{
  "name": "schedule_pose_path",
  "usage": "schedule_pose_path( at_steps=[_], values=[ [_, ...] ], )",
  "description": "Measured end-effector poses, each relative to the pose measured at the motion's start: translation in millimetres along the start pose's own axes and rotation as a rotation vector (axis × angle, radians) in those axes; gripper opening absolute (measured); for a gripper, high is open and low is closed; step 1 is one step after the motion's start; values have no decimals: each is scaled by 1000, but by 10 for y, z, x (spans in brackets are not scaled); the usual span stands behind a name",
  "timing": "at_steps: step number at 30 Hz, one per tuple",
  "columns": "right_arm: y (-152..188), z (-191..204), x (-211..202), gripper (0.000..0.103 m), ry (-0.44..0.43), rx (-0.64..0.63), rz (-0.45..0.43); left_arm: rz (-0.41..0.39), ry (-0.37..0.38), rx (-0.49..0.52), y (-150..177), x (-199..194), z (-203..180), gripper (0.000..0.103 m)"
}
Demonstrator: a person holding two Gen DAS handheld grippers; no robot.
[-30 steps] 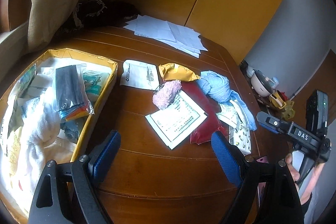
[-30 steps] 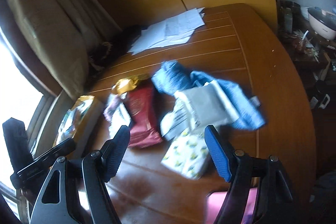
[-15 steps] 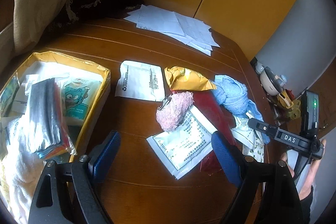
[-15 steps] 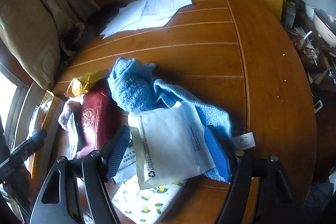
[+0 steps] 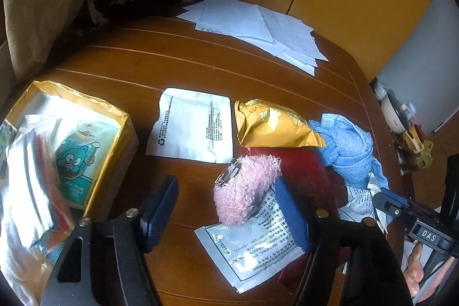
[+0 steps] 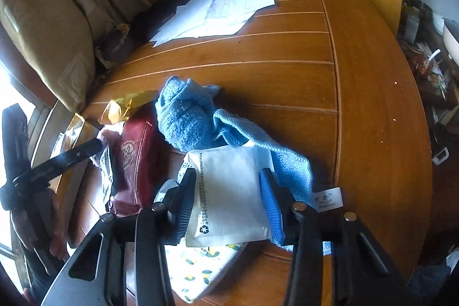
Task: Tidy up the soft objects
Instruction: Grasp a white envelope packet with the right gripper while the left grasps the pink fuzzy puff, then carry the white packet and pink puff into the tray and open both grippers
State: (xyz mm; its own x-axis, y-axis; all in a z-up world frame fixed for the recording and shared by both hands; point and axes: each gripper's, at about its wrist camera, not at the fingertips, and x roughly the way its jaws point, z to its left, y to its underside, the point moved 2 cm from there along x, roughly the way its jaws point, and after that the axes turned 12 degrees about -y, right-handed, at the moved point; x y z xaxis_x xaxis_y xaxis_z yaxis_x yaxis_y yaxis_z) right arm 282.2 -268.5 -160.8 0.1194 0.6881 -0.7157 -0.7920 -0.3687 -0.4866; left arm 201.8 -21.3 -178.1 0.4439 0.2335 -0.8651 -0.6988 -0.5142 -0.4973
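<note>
A: Right wrist view first. My right gripper (image 6: 228, 198) has just been closing, and the flat white paper sachet with a recycling mark (image 6: 232, 191) sits right between its blue pads. Both pads look to be touching the sachet's side edges, so I call it gripped. The sachet lies on top of a crumpled blue terry towel (image 6: 195, 116) and a white pouch with yellow lemon print (image 6: 200, 268).

B: And the left?

A: My left gripper (image 5: 226, 208) has also just been closing, but its jaws stand apart and hold nothing. The fluffy pink sock roll (image 5: 246, 188) lies between them, closer to the right pad (image 5: 289, 214), which overlaps its edge in the view; I can't tell if it touches. The left pad is well clear.

B: What's under the sock?

A: It rests on a printed silver foil sachet (image 5: 252, 248) and a dark red pouch (image 5: 309, 171), on the brown wooden table (image 5: 172, 62).

B: Anything else?

A: A gold crinkled foil packet (image 5: 272, 125) just beyond the sock, a second white sachet (image 5: 192, 125) beside that, and a yellow cardboard box (image 5: 114, 116) of packets at far left.
</note>
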Motion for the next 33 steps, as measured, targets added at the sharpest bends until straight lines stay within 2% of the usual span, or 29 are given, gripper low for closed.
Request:
schedule_pose_path(
  at_steps=[2, 3, 4, 6, 11, 16, 23, 29, 33],
  values=[
    [11, 25, -21, 43, 5, -10, 0, 23, 6, -11, 11, 40, 9, 49],
    [19, 43, -38, 42, 4, -13, 1, 32, 10, -13, 14, 53, 13, 36],
    [31, 59, -59, 42, -4, -17, -1, 39, 19, -20, 20, 53, 18, 30],
    [71, 97, -136, 41, -6, -14, -27, 37, 34, -28, 25, 14, 36, 26],
    [132, 209, -310, 41, -39, 13, -78, -14, 86, -81, 31, -250, 168, 23],
    [202, 507, -467, 41, -80, 29, -121, -51, 177, -135, 106, -641, 378, 23],
    [427, 1309, -461, 41, -248, -31, -160, -102, 251, -156, 277, -1237, 833, 23],
    [636, 1971, -55, 41, -384, -76, -141, -155, 205, -213, 514, -1485, 1456, 23],
    [749, 2319, 265, 41, -416, -100, -103, -173, 161, -246, 689, -1552, 1860, 23]
  ],
)
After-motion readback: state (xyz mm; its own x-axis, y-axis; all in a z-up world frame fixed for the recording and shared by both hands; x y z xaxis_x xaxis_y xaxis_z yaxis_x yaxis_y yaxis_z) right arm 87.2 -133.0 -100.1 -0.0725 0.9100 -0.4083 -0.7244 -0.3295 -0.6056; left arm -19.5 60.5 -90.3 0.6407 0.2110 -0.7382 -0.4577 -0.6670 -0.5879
